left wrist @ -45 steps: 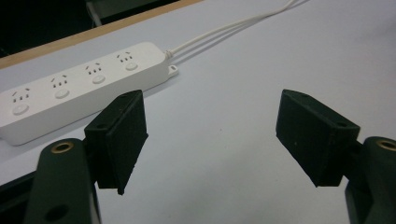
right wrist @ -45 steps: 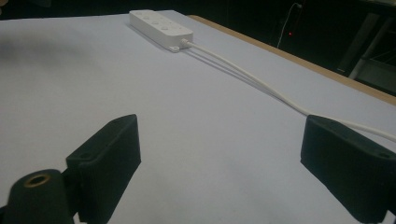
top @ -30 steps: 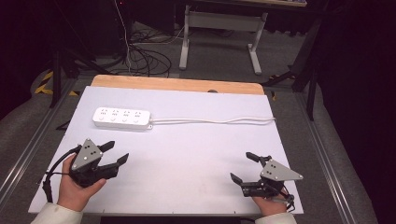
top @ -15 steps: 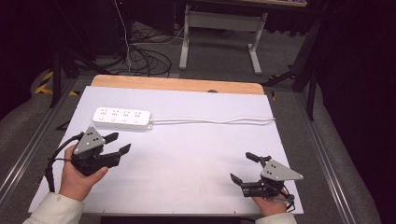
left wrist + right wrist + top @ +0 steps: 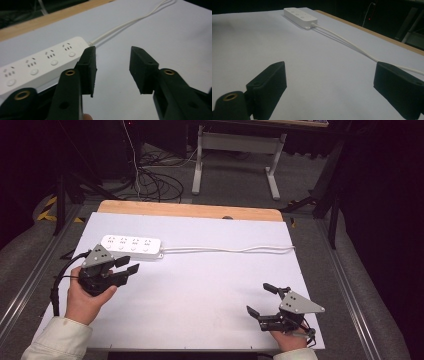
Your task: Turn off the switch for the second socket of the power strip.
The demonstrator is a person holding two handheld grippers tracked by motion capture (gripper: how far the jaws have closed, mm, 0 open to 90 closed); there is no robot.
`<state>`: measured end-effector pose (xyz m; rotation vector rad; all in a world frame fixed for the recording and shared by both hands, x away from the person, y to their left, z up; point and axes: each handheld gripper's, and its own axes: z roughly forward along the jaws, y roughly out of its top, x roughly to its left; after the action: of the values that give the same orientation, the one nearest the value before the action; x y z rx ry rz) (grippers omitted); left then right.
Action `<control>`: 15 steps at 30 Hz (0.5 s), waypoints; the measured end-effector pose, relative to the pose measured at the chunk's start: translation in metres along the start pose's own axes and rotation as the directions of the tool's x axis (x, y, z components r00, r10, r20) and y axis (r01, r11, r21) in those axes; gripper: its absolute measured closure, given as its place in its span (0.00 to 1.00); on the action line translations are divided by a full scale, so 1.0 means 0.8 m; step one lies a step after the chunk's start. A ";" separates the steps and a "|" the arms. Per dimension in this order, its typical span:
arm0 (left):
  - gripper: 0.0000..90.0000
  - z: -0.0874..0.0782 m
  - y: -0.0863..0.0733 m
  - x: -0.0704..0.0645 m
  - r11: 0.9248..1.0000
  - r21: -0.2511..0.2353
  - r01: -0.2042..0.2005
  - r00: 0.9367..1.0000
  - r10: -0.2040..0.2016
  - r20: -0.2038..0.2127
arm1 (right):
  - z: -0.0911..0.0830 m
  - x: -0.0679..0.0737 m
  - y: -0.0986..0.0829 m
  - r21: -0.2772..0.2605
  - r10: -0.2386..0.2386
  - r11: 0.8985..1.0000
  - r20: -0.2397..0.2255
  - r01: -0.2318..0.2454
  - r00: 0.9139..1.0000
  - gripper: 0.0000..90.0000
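A white power strip [image 5: 131,245] lies at the far left of the white table top [image 5: 210,280], and its white cable [image 5: 230,250] runs right toward the table's edge. My left gripper [image 5: 128,265] hovers just in front of the strip's right end, open, with nothing between its fingers. In the left gripper view the strip [image 5: 37,67] lies left of the open left gripper [image 5: 112,67], and the cable [image 5: 130,22] runs ahead. My right gripper [image 5: 259,298] rests near the front right corner, wide open and holding nothing. The right gripper view shows the right gripper [image 5: 329,80] wide open, with the strip [image 5: 300,15] far off.
A wooden strip [image 5: 190,210] borders the table's far edge. Beyond it stand a desk frame's white legs [image 5: 200,165] and tangled black cables [image 5: 150,180] on the floor. Metal rails [image 5: 350,290] run along both sides of the table.
My left gripper has moved forward and a little right, up to the power strip's right end. The right gripper has stayed put.
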<state>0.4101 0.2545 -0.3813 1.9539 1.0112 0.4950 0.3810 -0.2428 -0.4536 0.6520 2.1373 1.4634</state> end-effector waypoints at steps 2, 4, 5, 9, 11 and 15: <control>0.70 0.002 0.003 0.000 1.000 0.010 -0.012 1.000 0.012 -0.008 | 0.000 0.000 0.000 0.001 0.000 1.000 -0.001 0.000 1.000 0.13; 0.78 0.005 0.005 0.001 1.000 0.018 -0.014 1.000 0.014 -0.015 | 0.000 0.000 0.000 0.002 0.002 1.000 0.000 -0.002 1.000 0.13; 0.78 0.006 0.006 0.001 1.000 0.026 -0.007 1.000 0.008 -0.021 | 0.000 0.000 0.000 0.002 0.002 1.000 0.000 -0.002 1.000 0.13; 1.00 0.011 0.009 0.005 0.999 0.039 0.018 0.999 -0.016 -0.040 | 0.000 0.000 0.000 0.000 0.002 1.000 -0.001 -0.002 1.000 0.13; 1.00 0.014 0.012 0.008 0.999 0.046 0.026 0.999 -0.025 -0.031 | -0.001 -0.001 0.000 -0.005 0.003 1.000 -0.001 -0.003 1.000 0.13; 1.00 0.020 0.016 0.013 0.997 0.065 0.042 0.999 -0.041 -0.022 | -0.001 -0.001 0.000 -0.007 0.005 1.000 -0.003 -0.005 1.000 0.13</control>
<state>0.4325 0.2509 -0.3797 1.9850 1.0916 0.4655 0.3812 -0.2439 -0.4536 0.6533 2.1333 1.4753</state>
